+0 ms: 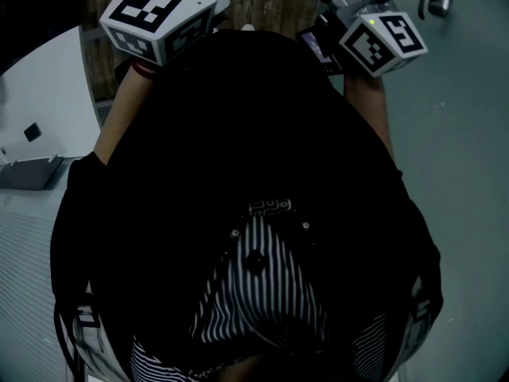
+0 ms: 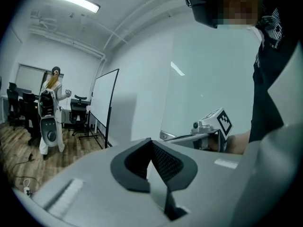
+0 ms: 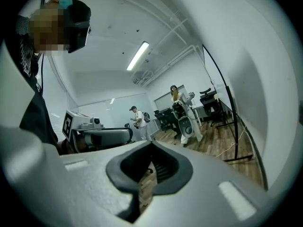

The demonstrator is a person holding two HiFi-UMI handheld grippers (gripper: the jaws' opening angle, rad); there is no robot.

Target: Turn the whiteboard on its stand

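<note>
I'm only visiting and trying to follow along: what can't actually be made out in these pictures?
Left gripper view: the far whiteboard is too small to show any writing.
Right gripper view: a nearer board is seen at a steep slant and cut off by the lens rim.
Head view: the person's dark top fills the middle, hiding what lies ahead; no board shows.

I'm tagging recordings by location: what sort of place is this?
Probably an office or lab workroom: a whiteboard on a stand, office chairs behind it, and a ceiling strip light over a wood floor.
</note>
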